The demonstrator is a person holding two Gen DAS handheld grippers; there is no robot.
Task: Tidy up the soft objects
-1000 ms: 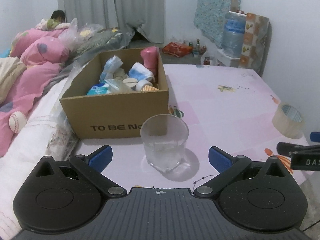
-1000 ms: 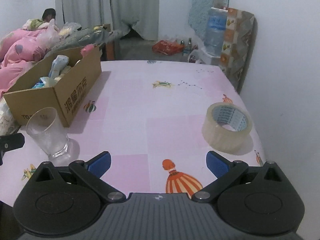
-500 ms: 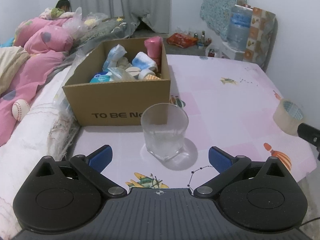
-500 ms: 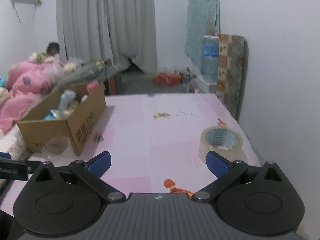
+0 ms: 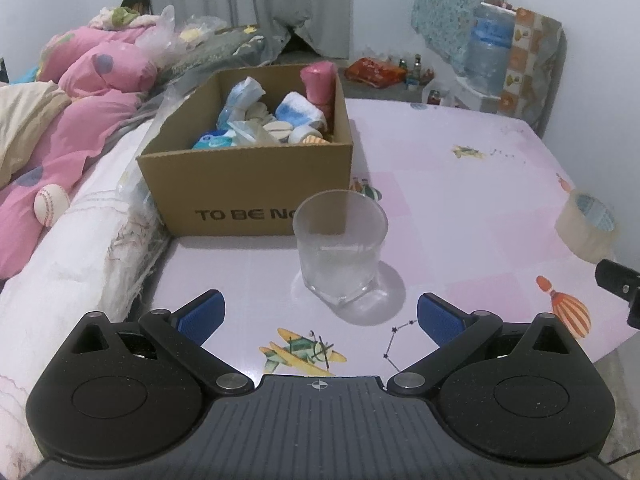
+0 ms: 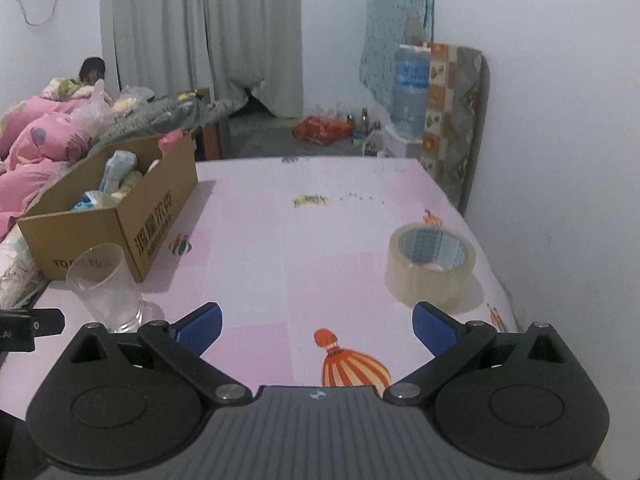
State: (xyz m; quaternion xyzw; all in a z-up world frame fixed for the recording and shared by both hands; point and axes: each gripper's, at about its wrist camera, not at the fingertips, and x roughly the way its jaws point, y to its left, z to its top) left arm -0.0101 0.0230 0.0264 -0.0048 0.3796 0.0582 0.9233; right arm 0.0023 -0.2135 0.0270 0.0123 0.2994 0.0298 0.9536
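Left wrist view: left gripper [image 5: 318,316] jaws apart, empty, above the pink table [image 5: 460,208]. Clear glass [image 5: 340,246] just ahead of it, upright, right before the cardboard box [image 5: 248,184]. The box holds the soft objects [image 5: 276,120] (pink roll upright at its far corner).

Right wrist view: right gripper [image 6: 316,328] jaws apart, empty. Tape roll [image 6: 430,266] well right of the box [image 6: 120,216]; the glass [image 6: 104,288] at the box's near corner.
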